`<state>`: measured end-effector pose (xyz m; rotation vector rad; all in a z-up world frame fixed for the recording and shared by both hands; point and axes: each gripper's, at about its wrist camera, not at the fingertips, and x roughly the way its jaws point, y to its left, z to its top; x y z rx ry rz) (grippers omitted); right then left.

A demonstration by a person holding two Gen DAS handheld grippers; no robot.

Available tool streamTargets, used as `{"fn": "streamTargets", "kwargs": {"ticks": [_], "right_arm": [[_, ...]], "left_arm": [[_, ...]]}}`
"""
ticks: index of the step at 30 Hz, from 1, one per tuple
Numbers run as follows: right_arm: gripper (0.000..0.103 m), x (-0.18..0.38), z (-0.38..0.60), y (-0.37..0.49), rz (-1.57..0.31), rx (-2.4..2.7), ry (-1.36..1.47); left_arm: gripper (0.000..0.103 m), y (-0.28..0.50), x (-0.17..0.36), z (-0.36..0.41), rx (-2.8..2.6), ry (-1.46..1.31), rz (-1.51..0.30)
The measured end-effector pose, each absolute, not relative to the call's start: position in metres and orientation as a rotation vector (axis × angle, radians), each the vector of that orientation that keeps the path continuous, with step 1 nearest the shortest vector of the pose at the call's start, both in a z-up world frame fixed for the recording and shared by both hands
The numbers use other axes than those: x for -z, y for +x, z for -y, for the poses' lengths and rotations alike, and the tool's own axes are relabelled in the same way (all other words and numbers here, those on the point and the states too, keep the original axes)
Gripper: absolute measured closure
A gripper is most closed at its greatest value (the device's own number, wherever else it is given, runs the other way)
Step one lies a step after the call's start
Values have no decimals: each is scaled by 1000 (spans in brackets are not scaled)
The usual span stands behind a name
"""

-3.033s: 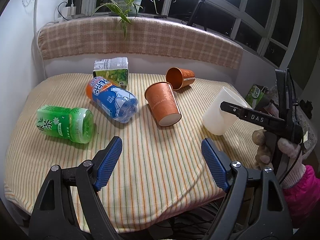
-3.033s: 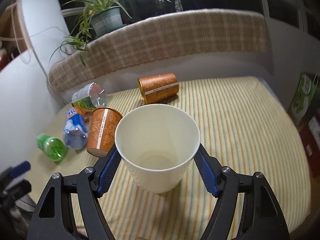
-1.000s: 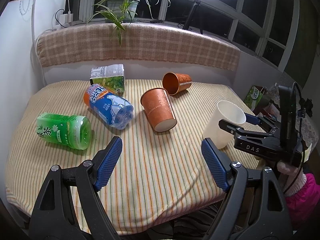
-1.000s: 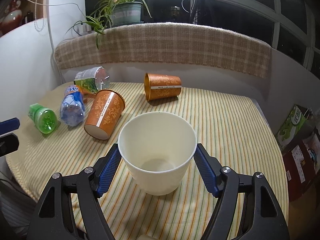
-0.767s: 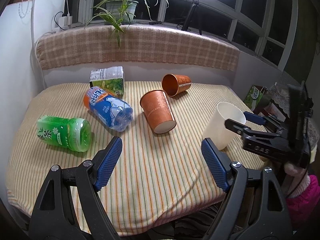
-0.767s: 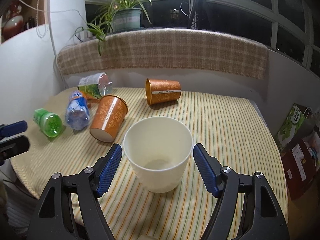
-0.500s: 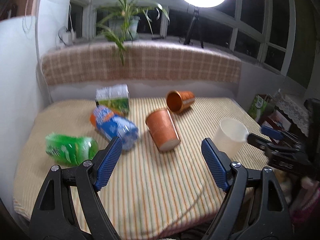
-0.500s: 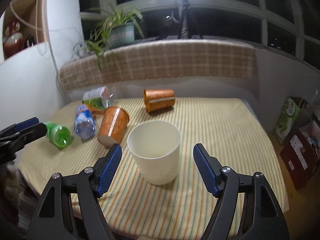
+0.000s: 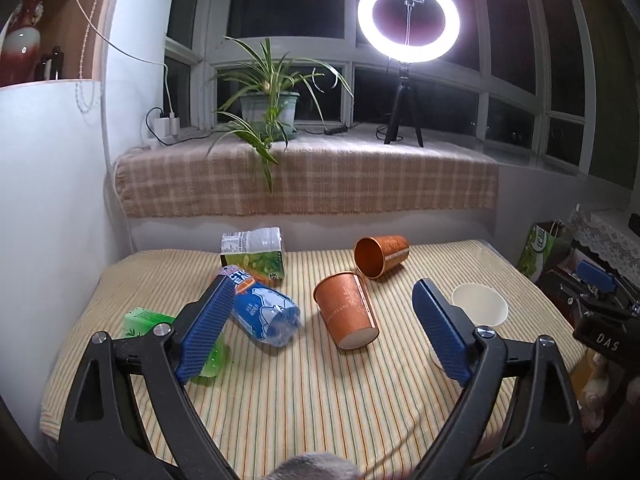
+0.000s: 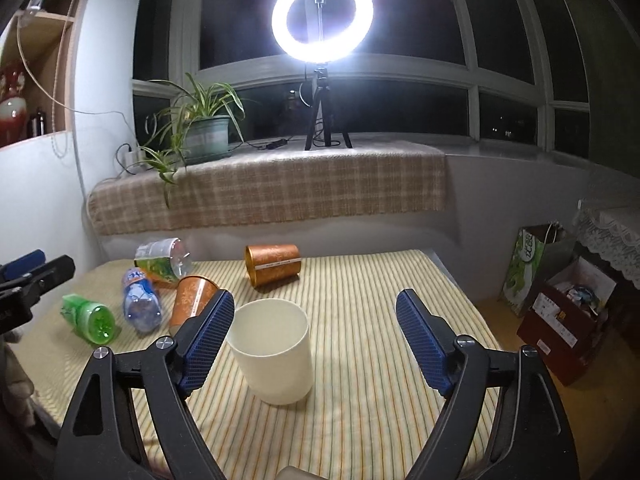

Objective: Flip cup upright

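A cream paper cup (image 10: 272, 354) stands upright on the striped tablecloth (image 10: 360, 400), mouth up; it also shows at the right in the left wrist view (image 9: 479, 310). My right gripper (image 10: 316, 340) is open and empty, pulled back and above the cup, which sits near its left finger without touching. My left gripper (image 9: 322, 332) is open and empty above the near table edge. The right gripper shows at the right edge of the left wrist view (image 9: 600, 308).
Two orange cups lie on their sides: one mid-table (image 9: 347, 312), one further back (image 9: 382, 256). A blue bottle (image 9: 262, 310), a green bottle (image 10: 88, 316) and a clear green-label bottle (image 9: 254, 252) lie at the left. Boxes and a bag (image 10: 532, 272) stand right of the table.
The right gripper opened, let go of the cream cup standing upright and drew back and up. The left gripper also rose and tilted up.
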<state>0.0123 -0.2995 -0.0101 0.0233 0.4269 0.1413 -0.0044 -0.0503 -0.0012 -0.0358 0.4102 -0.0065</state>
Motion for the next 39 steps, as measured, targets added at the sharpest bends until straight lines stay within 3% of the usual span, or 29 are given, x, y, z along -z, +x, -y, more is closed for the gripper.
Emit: {"fn": "streamTargets", "kwargs": {"ticks": [10,39], "right_arm": [[13,12,293,6,-401,-121,3],[13,15,300,10,-421,-108,34]], "left_arm": [[0,-13,0,50,-29,-31,-380],[0,-14,0,52,-42,-16,-376]]}}
